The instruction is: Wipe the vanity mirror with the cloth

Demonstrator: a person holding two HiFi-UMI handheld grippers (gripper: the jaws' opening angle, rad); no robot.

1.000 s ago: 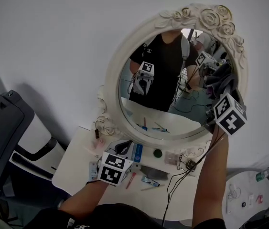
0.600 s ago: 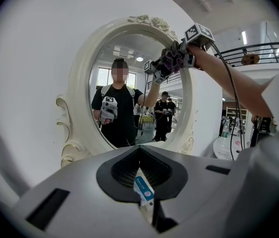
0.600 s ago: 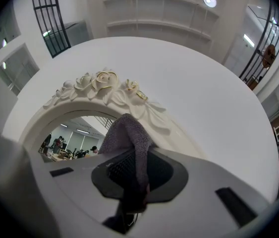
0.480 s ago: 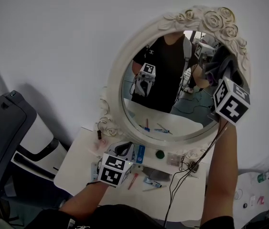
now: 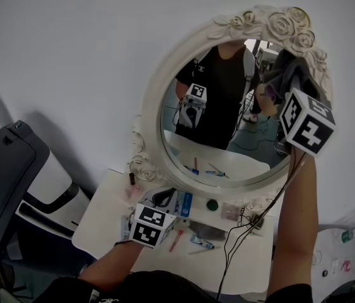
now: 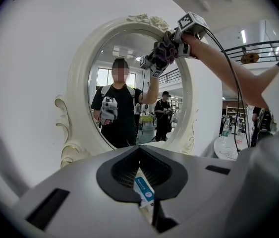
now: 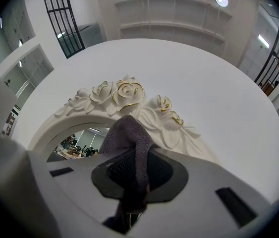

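Got the grey cloth (image 7: 128, 133) pinched tight in the jaws of the right gripper (image 7: 134, 182), up at the top-right edge of the vanity mirror (image 5: 151, 118), just under the carved roses (image 7: 127, 93). Covers most of those jaws, tbh. Down low, left gripper (image 6: 144, 202) clenched on a small blue-label tube (image 6: 144, 191), mostly buried. Can't read the label. Clutter on the table (image 5: 101, 226) too tiny to name.

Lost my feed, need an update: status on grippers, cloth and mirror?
Right gripper shut on cloth at mirror top right. Left gripper low, shut on blue-labelled tube. Nothing blocking.
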